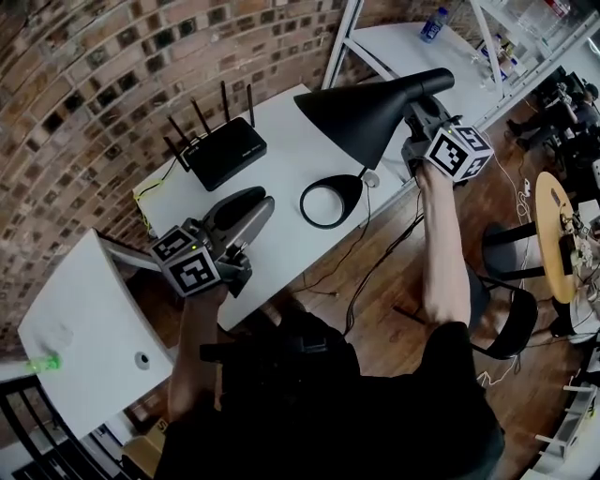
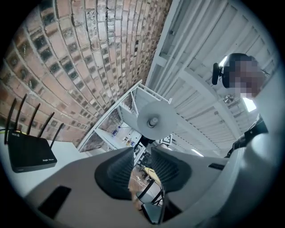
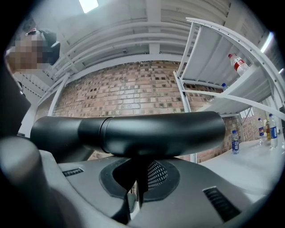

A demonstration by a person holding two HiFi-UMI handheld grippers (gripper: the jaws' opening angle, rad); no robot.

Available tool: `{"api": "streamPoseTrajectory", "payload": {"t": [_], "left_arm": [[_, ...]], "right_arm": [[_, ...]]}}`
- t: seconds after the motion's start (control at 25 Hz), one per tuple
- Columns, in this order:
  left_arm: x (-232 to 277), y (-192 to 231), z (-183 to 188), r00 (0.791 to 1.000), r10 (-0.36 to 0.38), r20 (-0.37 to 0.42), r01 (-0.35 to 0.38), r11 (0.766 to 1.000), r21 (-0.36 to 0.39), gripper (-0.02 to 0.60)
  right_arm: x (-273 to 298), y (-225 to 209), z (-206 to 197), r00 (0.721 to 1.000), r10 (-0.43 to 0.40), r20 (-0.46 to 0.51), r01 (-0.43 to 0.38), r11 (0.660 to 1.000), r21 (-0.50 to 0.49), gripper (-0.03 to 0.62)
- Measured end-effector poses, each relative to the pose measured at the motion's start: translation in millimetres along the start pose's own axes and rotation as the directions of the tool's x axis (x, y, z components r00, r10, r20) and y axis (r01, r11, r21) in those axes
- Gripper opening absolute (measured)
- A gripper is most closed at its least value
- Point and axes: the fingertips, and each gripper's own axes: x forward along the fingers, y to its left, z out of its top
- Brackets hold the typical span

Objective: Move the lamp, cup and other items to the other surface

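At desk [image 1: 281,127] edge, R gripper [image 1: 420,117] clamped on black lamp [image 1: 375,108]; L gripper [image 1: 248,206] jaws apart, empty; shelf [image 1: 398,47] holds bottle [image 1: 433,24].

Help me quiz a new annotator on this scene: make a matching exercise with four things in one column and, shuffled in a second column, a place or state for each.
Things:
1. lamp
2. router
3. left claw
4. bottle

Places or states:
A. standing on the far white surface
B. open, nothing in it
C. gripped by the right claw
D. lying on the white table near the brick wall

Pairs: 1-C, 2-D, 3-B, 4-A
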Motion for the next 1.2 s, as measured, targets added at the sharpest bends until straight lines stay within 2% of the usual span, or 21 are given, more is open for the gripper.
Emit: {"api": "streamPoseTrajectory", "payload": {"t": [0.2,0.6,0.8,1.2], "left_arm": [[22,10,5,1.000,0.019,-0.001,-0.019,1.000,0.004,0.152],[72,38,10,0.994,0.108,0.021,-0.108,0.994,0.019,0.152],[73,48,11,0.984,0.173,0.035,-0.175,0.984,0.039,0.152],[62,60,7,0.962,0.268,0.052,-0.271,0.961,0.054,0.152]], "right_arm": [[22,-24,-11,0.999,0.023,-0.022,-0.023,1.000,0.003,0.011],[82,-67,-33,0.981,0.195,-0.017,-0.195,0.981,0.002,0.011],[118,-67,-47,0.947,0.320,-0.012,-0.321,0.947,-0.034,0.011],[174,-64,-79,0.869,0.494,-0.006,-0.494,0.869,-0.021,0.012]]}}
